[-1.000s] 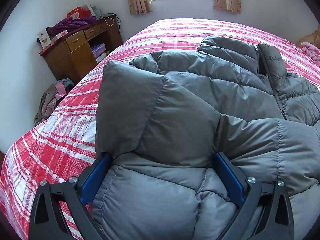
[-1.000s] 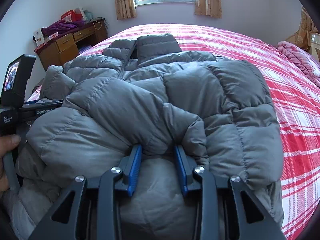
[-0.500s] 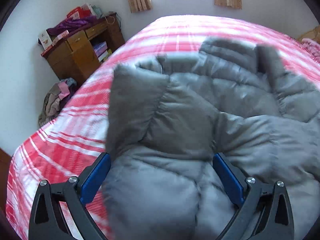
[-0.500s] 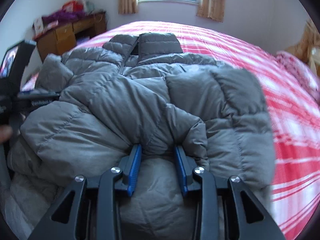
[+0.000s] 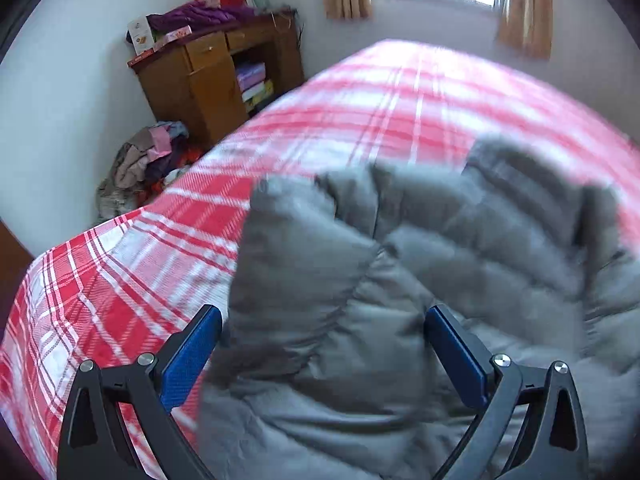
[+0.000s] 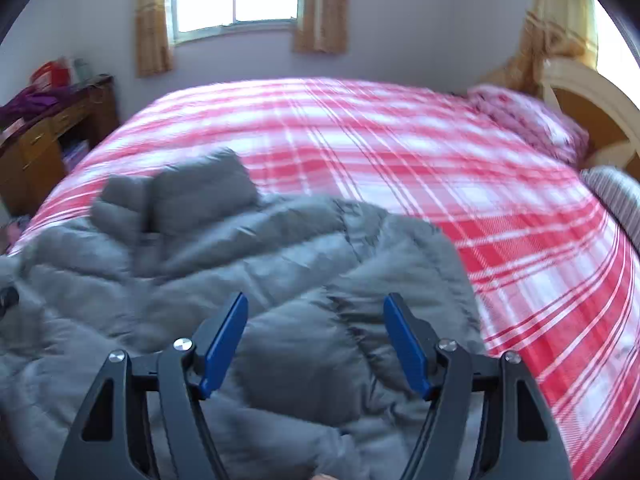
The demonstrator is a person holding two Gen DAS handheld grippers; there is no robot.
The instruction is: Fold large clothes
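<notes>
A grey puffer jacket point(image 5: 480, 260) lies folded on the red and white plaid bed point(image 5: 360, 100), its collar toward the window. My left gripper point(image 5: 324, 350) is open wide over the jacket's left edge; a folded sleeve bulges between the jaws, and the left pad stands just clear of it. In the right wrist view the jacket point(image 6: 280, 260) fills the lower left of the bed point(image 6: 400, 140). My right gripper point(image 6: 316, 340) hovers over the jacket's right part with its jaws opening; fabric lies beneath them, but the pads press on nothing.
A wooden dresser point(image 5: 208, 76) piled with clothes and boxes stands by the far left wall, with a heap of clothes point(image 5: 144, 164) on the floor beside it. A pink pillow point(image 6: 528, 120), a striped pillow point(image 6: 616, 196) and the headboard point(image 6: 592, 100) are at the right.
The right gripper let go of the jacket fold it pinched, and its jaws spread. Both grippers drew back from the jacket; the left view swung left, the right view right.
</notes>
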